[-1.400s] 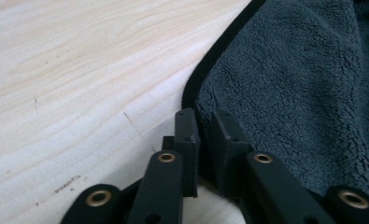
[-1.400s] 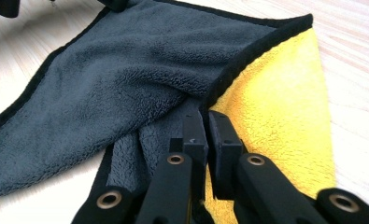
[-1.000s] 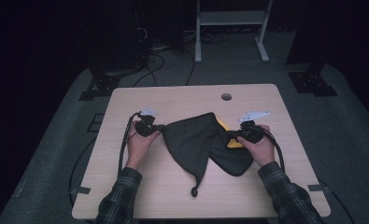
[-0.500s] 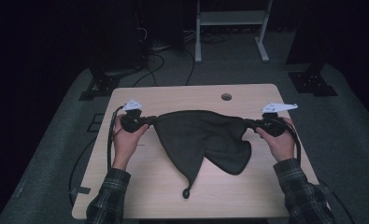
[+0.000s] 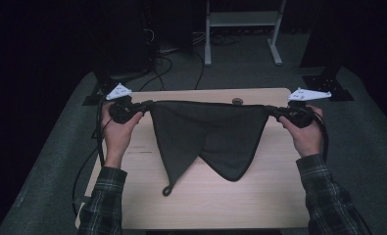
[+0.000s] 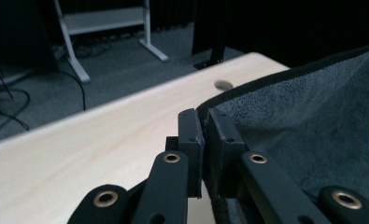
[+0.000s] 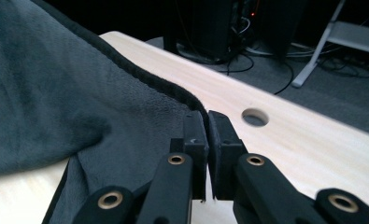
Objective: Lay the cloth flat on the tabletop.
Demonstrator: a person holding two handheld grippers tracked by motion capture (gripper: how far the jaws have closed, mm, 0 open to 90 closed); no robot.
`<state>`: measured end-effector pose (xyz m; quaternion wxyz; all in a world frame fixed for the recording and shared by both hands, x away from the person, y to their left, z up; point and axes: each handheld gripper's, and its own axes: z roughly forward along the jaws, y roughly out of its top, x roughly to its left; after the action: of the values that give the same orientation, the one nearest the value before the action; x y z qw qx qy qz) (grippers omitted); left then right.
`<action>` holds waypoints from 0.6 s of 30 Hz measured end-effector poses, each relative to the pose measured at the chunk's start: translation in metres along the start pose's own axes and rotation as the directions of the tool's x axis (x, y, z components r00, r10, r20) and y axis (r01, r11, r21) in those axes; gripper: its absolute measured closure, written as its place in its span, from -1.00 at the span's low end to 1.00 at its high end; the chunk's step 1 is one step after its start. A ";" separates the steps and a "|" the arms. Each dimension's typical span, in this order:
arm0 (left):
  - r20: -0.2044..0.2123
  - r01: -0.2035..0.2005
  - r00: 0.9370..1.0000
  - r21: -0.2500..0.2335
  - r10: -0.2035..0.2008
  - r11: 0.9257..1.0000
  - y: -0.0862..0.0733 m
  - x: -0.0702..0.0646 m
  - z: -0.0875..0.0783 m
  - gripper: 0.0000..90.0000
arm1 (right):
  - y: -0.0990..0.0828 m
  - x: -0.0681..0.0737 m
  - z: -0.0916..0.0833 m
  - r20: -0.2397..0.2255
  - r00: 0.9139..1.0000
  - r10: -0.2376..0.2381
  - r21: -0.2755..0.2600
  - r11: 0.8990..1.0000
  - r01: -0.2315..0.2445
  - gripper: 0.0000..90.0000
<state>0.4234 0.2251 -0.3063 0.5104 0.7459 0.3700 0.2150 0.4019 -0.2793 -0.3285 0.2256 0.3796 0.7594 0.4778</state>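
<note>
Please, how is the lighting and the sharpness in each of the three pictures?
High view: table lit, room around it nearly black, cloth dark with little texture. Left gripper view: cloth pile sharp, jaws at the bottom soft. Right gripper view: near cloth blurred, background dim.

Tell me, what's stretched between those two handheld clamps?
A dark grey cloth, pinched at a corner by the left gripper and the right gripper, hangs spread between them in the high view.

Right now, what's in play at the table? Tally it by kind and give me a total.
Cloths: 1, the dark cloth, stretched between both grippers over the table.
Grippers: 2, the left gripper and right gripper, each shut on a top corner of the cloth.
Tables: 1.
Total: 4.
</note>
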 end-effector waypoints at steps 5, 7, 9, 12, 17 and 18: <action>-0.031 -0.016 0.999 -0.043 0.014 0.999 0.029 0.006 -0.001 0.88 | 0.033 -0.008 -0.003 0.045 0.999 -0.010 -0.032 0.999 0.011 0.91; -0.040 -0.026 0.999 -0.082 0.023 0.996 0.044 0.006 -0.006 0.88 | 0.048 -0.008 -0.007 0.064 0.998 -0.024 -0.066 0.997 0.028 0.91; -0.046 -0.040 0.998 -0.110 0.035 0.993 0.054 0.005 -0.011 0.88 | 0.063 -0.006 -0.015 0.087 0.995 -0.040 -0.106 0.993 0.049 0.92; -0.053 -0.063 0.997 -0.140 0.056 0.988 0.066 0.000 -0.019 0.88 | 0.076 -0.003 -0.026 0.102 0.994 -0.049 -0.153 0.986 0.064 0.92; -0.034 -0.061 0.998 -0.082 0.058 0.995 0.049 -0.001 -0.007 0.88 | 0.069 -0.007 -0.026 0.097 0.994 -0.044 -0.146 0.988 0.058 0.92; -0.023 -0.048 0.999 -0.074 0.047 0.996 0.043 0.000 -0.003 0.88 | 0.064 -0.008 -0.023 0.093 0.995 -0.034 -0.135 0.990 0.046 0.91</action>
<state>0.4353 0.2182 -0.2655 0.5288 0.7324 0.3493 0.2489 0.4137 -0.2821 -0.2616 0.2947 0.3691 0.7213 0.5066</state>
